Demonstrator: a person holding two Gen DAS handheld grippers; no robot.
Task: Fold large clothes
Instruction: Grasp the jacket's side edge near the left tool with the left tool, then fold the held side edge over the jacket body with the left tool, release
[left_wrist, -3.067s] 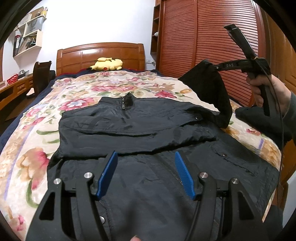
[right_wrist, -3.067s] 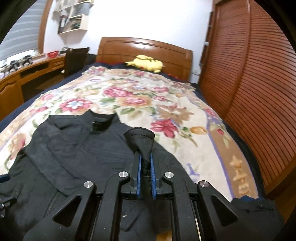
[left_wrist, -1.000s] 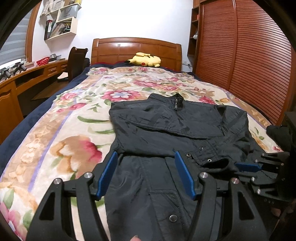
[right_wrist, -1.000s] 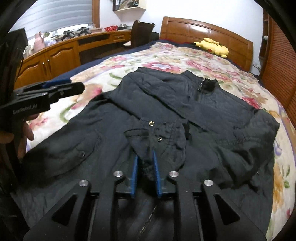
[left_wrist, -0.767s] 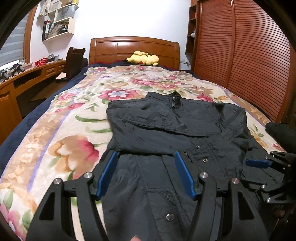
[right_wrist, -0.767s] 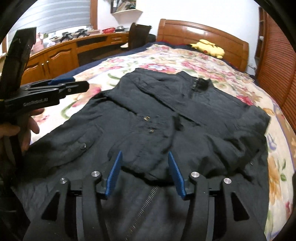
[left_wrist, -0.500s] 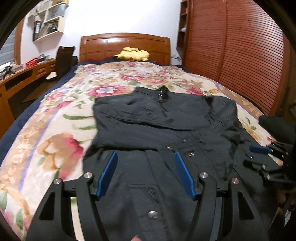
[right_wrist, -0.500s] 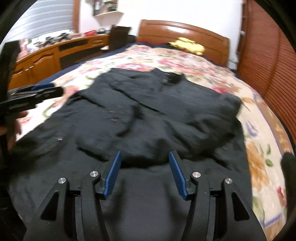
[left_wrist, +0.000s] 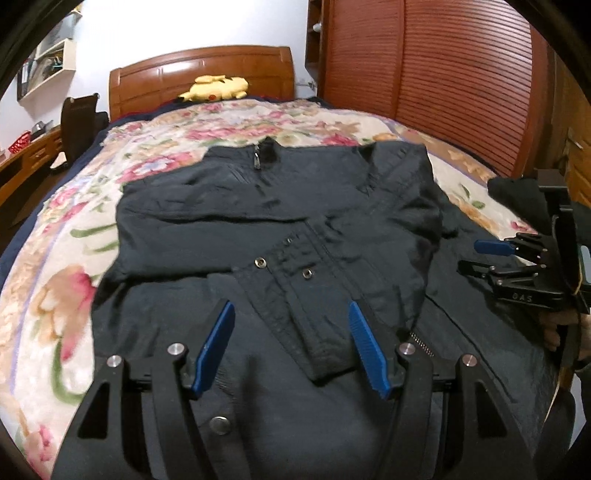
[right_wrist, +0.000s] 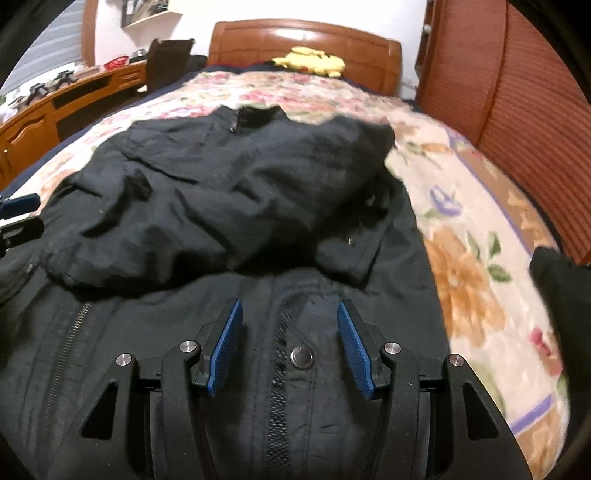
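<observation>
On the flowered bed (left_wrist: 74, 280), our right tongs (right_wrist: 286, 343) have let go of the jacket (left_wrist: 280, 206) sleeve, now folded across; left tongs (left_wrist: 291, 350) gape empty, so the hem comes next.

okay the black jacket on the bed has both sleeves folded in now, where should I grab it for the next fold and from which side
Probably the bottom hem of the jacket, one corner per gripper, coming from the foot of the bed. The hem lies nearest both open grippers, left and right, and the sleeves already cross the chest.
</observation>
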